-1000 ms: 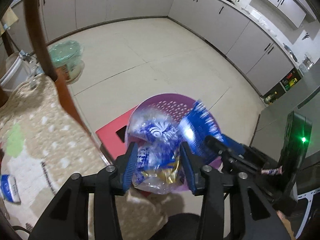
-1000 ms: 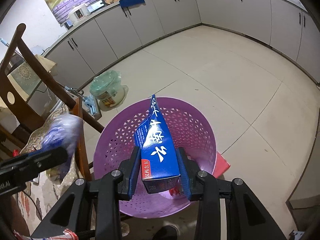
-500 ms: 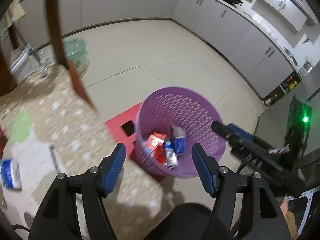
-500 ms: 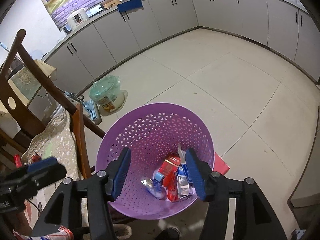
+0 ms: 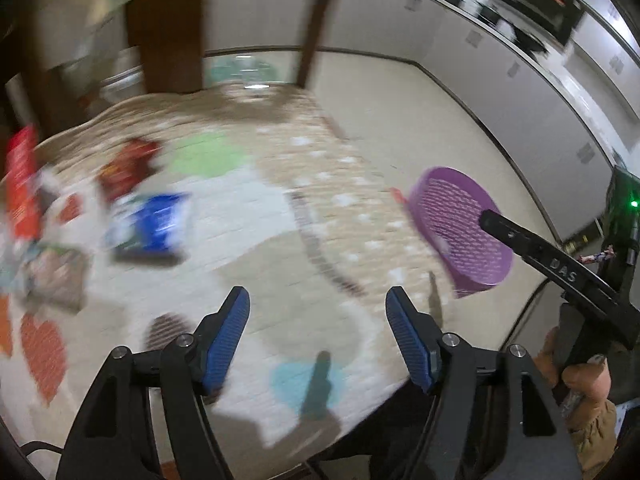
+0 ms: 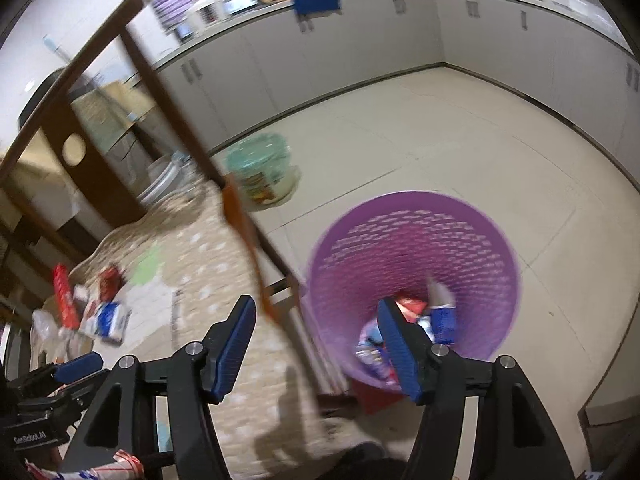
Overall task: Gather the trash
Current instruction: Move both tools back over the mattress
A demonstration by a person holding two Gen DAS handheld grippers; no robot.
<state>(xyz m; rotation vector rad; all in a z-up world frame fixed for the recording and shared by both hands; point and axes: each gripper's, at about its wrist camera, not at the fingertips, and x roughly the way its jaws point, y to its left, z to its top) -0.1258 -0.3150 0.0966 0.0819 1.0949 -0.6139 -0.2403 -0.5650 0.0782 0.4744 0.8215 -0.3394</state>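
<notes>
Opening, both tongs [image 5: 318, 338] [image 6: 316, 344] empty; patterned tablecloth [image 5: 280, 208], purple basket [image 6: 472, 216], tiled kitchen floor [image 6: 420, 128].

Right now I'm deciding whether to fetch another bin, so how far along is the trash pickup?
Partly done. Several packets already lie in the purple basket. Nothing is in hand: the left gripper and right gripper are both empty, jaws opening. Left to collect on the tablecloth: a blue packet, red wrappers and more blurred litter beside them.
</notes>
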